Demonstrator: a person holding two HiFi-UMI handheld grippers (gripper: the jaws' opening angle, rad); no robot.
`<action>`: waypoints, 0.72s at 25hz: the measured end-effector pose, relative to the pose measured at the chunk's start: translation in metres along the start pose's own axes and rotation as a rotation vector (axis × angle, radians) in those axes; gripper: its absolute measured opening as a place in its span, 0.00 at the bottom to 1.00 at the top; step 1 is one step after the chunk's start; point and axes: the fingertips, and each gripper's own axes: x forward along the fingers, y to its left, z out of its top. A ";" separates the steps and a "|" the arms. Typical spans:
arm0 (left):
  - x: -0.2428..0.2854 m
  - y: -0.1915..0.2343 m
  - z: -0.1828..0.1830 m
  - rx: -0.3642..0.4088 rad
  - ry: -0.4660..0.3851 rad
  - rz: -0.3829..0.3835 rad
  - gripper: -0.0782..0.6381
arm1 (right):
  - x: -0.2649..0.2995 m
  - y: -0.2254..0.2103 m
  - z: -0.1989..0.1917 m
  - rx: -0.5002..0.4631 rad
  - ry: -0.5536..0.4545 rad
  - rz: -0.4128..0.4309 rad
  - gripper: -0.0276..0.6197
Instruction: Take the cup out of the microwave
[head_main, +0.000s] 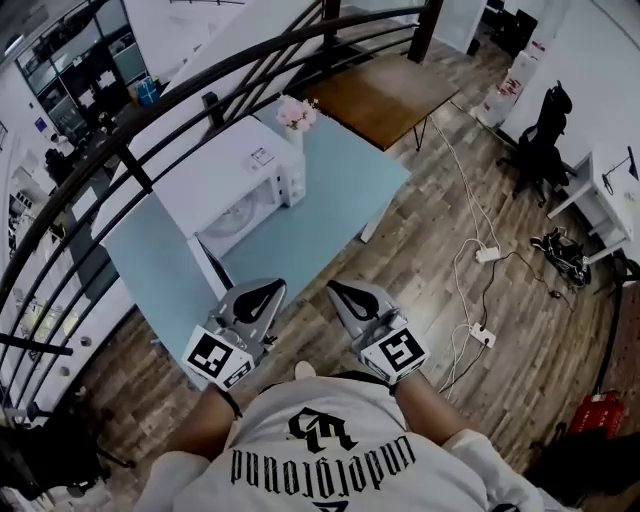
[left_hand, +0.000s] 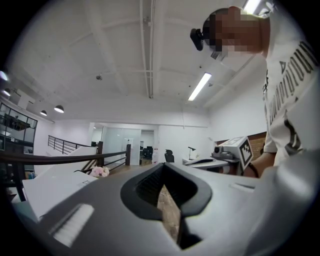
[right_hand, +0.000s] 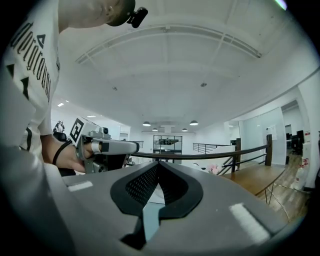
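A white microwave (head_main: 240, 185) stands on the light blue table (head_main: 340, 200), its door with the round window closed. No cup shows in any view. My left gripper (head_main: 262, 297) and right gripper (head_main: 345, 295) are held side by side and level, short of the table's near edge and pointing toward the microwave. Both have their jaws together with nothing between them. In the left gripper view the left gripper (left_hand: 161, 167) shows only floor past its tips. In the right gripper view the right gripper (right_hand: 157, 165) points at the table.
Pink flowers (head_main: 297, 113) in a white vase stand beside the microwave. A dark curved railing (head_main: 150, 110) runs behind the table. A brown wooden table (head_main: 385, 95) is farther off. Cables and a power strip (head_main: 487, 254) lie on the wooden floor at right, near an office chair (head_main: 545, 140).
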 end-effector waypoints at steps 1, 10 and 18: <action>-0.001 0.006 0.001 0.000 -0.002 0.005 0.18 | 0.008 0.001 0.000 -0.002 0.004 0.011 0.05; -0.005 0.055 0.000 0.014 -0.012 0.100 0.18 | 0.071 -0.004 -0.010 -0.003 0.024 0.127 0.05; -0.003 0.095 -0.006 0.018 0.001 0.263 0.18 | 0.125 -0.019 -0.014 -0.021 0.004 0.294 0.05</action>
